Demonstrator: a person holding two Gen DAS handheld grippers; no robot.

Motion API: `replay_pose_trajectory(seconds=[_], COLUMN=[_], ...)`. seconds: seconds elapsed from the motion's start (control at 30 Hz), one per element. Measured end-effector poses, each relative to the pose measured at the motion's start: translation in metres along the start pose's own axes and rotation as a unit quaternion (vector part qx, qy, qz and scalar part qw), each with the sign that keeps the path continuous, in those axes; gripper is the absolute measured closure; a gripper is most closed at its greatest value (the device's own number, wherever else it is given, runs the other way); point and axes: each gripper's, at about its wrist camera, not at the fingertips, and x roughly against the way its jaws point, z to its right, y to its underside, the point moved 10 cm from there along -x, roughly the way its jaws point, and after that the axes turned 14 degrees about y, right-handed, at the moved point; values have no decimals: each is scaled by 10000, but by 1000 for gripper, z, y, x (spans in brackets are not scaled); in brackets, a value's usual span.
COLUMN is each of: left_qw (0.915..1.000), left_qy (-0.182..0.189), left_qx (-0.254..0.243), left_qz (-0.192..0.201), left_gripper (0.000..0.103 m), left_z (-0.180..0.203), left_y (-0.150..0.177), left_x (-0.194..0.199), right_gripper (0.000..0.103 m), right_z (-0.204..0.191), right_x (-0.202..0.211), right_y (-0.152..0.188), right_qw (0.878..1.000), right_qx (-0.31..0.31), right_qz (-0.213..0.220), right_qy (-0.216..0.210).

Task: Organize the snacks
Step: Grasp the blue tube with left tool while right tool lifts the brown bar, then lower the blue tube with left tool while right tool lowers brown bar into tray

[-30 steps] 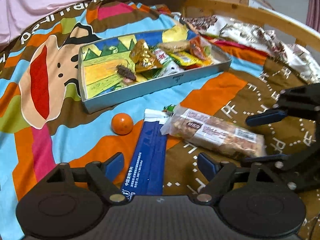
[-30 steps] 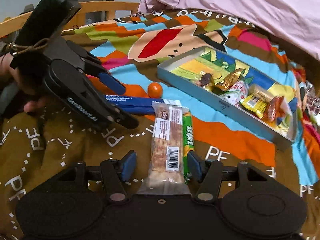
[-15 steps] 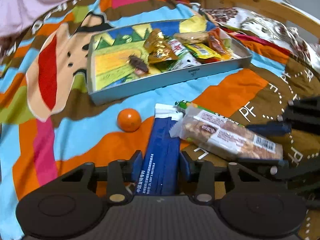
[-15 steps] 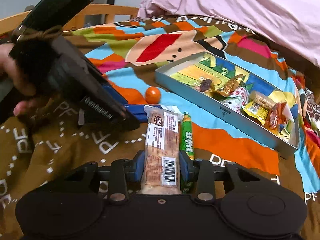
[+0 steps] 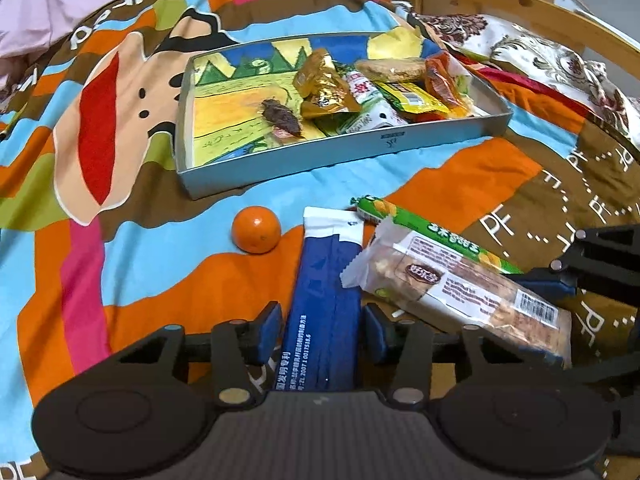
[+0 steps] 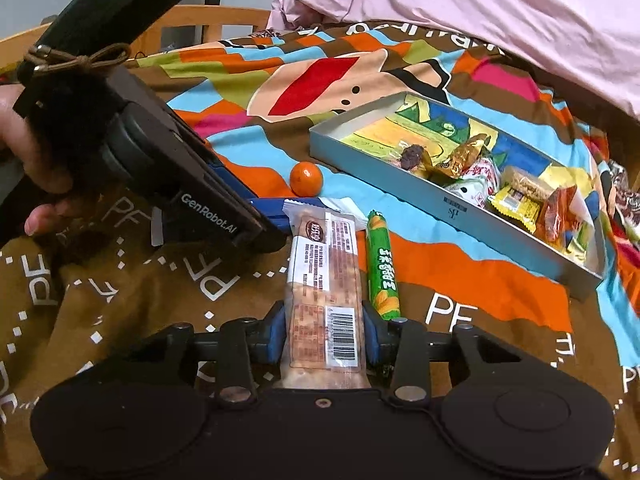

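1. Left wrist view: the left gripper is clamped on the blue packet, lying on the blanket beside the orange.
2. The right gripper is clamped on the cracker pack, alongside the green stick, near the tray.

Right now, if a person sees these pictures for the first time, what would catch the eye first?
Probably the two grippers, each closed on a packet: the left gripper on the blue packet, the right gripper on the clear cracker packet. Behind them, a small orange lies beside the grey tray of snacks.
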Motion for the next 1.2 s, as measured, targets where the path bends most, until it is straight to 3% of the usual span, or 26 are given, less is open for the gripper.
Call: replay_pose_trajectory(seconds=[0.17,0.27,0.43,0.63,0.77,1.0,1.2], left_qw=[9997,9986,9942,9870,9818,9617,9546], left_qy=[-198,-314,-448,-648,-734,-886,-1030], left_qx=[115,414,816,995,957,910,843], left_qz=[-1,121,531,1079,1469,2428,2665], left_gripper=[63,65,66,66,66,66,66], left_z=[2,4,10,20,28,37,35], left_y=[3,7,14,11,-5,-51,-89], left_x=[7,18,46,84,103,132,131], right_gripper=[63,64,64,64,64,64,64], right_z=[1,0,-4,3,17,42,73], right_x=[10,25,50,72,81,89,73], right_y=[-2,-4,-9,-18,-26,-43,-78], right_qw=[9996,9962,9832,9743,9723,9642,9538], right_qx=[210,622,1255,1327,1119,970,683], right_qz=[136,445,1012,1421,1593,1947,2364], right_qy=[150,414,862,1137,1297,1518,1723])
